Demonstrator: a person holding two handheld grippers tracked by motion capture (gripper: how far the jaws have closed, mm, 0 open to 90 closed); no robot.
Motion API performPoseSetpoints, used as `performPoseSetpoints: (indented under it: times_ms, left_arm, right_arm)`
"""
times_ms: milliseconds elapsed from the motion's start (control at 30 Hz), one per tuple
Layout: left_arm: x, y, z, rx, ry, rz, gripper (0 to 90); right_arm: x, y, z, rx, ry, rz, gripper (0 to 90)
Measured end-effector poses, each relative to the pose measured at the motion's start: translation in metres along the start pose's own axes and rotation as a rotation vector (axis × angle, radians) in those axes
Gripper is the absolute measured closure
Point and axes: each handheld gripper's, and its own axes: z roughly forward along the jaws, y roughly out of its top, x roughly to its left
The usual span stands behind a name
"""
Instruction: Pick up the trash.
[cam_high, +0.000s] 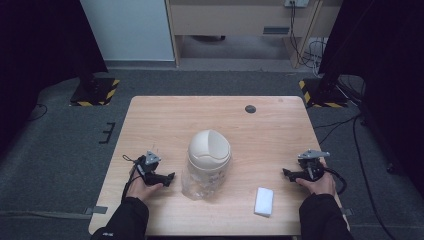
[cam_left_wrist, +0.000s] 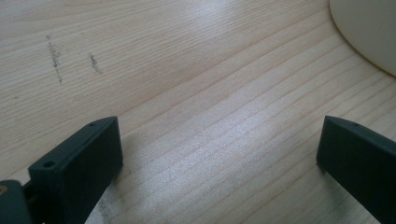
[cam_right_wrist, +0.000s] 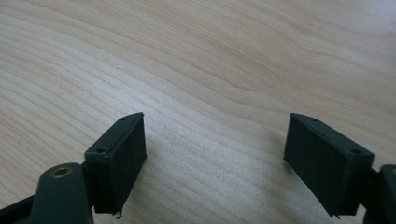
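From the high view, a clear bin with a cream domed lid (cam_high: 209, 164) stands mid-table (cam_high: 220, 112), a white sponge (cam_high: 264, 201) near the front edge; left hand-held gripper (cam_high: 169, 177) and right hand-held gripper (cam_high: 286, 172) rest at either side. The left gripper view shows jaws spread wide, the lid's edge (cam_left_wrist: 369, 32) ahead. The right gripper view shows jaws parted over bare wood. Likely the start: next, reach for the bin. No writing is legible.

overhead view; gripper views near table (cam_high: 280, 130)
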Motion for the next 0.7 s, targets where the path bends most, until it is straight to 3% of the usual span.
performPoseSetpoints:
  times_ms: [67, 200, 400, 500, 700]
  left_arm:
    - [0.000, 0.000, 0.000, 0.000, 0.001, 0.001, 0.0]
    - [0.000, 0.000, 0.000, 0.000, 0.002, 0.000, 0.0]
    - [-0.001, 0.000, 0.000, 0.000, 0.007, -0.004, 0.0]
    - [-0.001, 0.000, 0.000, 0.000, 0.007, -0.004, 0.0]
    - [-0.001, 0.000, 0.000, 0.000, 0.007, -0.005, 0.0]
  right_arm:
    - [0.003, 0.005, -0.003, -0.021, -0.009, -0.017, 23.3]
    - [0.008, 0.015, -0.010, -0.114, -0.002, -0.017, 21.5]
    - [0.015, 0.025, -0.019, -0.155, 0.010, -0.033, 20.5]
    - [0.017, 0.030, -0.022, -0.198, 0.022, -0.002, 19.0]
    - [0.019, 0.037, -0.022, -0.201, 0.034, 0.006, 18.8]
